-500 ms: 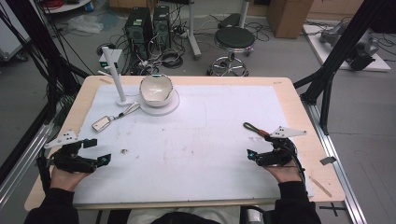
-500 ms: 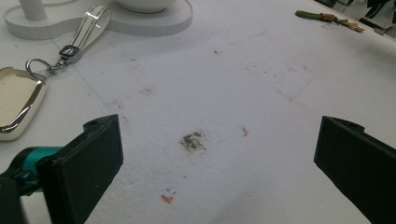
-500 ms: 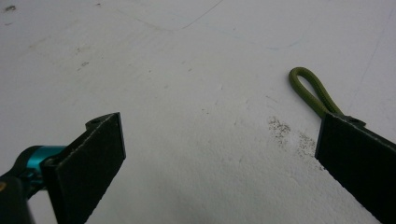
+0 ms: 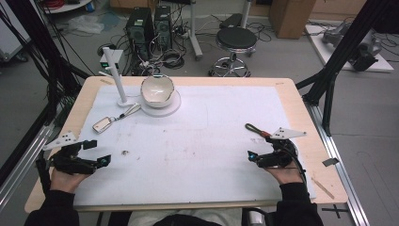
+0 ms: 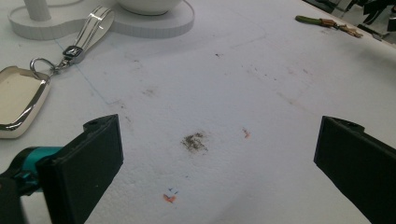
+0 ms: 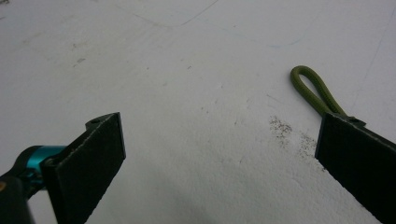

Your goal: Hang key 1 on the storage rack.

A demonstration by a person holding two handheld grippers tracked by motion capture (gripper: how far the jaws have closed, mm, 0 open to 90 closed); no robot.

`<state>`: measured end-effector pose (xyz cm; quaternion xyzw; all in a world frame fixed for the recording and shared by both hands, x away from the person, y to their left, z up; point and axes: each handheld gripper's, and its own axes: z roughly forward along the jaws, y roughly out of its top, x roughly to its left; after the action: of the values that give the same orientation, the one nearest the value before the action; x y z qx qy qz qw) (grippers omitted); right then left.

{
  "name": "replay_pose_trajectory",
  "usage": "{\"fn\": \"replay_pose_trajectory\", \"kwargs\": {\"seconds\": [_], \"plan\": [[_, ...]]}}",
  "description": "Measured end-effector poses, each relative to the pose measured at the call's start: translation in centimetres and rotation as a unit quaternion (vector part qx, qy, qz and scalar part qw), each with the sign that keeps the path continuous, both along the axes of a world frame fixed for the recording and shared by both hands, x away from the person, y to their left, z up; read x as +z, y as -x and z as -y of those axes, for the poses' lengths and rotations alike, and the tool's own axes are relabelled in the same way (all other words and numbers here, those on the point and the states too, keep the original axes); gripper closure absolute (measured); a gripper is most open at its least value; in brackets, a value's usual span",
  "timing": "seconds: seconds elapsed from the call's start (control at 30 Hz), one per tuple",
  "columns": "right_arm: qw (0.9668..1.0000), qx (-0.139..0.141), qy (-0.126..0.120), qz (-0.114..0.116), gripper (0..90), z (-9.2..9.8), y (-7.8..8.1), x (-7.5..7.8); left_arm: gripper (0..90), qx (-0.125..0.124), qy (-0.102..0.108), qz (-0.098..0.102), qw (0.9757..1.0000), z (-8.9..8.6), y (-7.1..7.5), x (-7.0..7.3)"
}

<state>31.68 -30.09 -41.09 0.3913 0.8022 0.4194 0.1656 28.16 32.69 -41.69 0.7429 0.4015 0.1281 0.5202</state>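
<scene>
Green loop strap (image 6: 314,91) lies on the white tabletop (image 4: 202,141) just beside the right tool (image 4: 263,157), past its jaw, untouched. Key fob (image 5: 18,100) sits near the left tool (image 4: 91,153). Both tools released, nothing gripped.

Our right gripper (image 6: 219,163) low over the white sheet (image 6: 187,70), jaws wide apart (nothing between them), olive green loop (image 6: 312,88) beside the right-hand jaw.
</scene>
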Motion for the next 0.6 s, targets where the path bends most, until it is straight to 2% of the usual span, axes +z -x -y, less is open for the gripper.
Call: {"fn": "replay_pose_trajectory", "kwargs": {"seconds": [0.17,0.23,0.3,0.4,0.6], "plan": [[0.9999,0.003,0.015,-0.002,0.7,-0.3,-0.6,0.3,1.7,0.008,0.002,-0.001,1.0,-0.2,0.0,-0.1],[0.9999,0.003,0.011,0.004,0.7,-0.2,-0.8,0.5,1.7,0.009,0.002,-0.001,1.0,-0.3,0.0,-0.1],[1.0,-0.001,0.009,0.001,0.7,-0.1,-1.1,0.7,1.7,0.011,0.002,-0.001,0.9999,-0.3,0.0,-0.1],[0.9998,-0.002,0.019,0.0,0.7,0.1,-1.9,0.9,1.7,0.011,0.001,-0.001,0.9999,-0.3,0.0,-0.1],[0.9996,0.003,0.024,-0.015,0.7,0.5,-3.5,1.1,1.7,0.007,0.008,0.002,0.9999,-0.3,0.1,-0.1]]}}
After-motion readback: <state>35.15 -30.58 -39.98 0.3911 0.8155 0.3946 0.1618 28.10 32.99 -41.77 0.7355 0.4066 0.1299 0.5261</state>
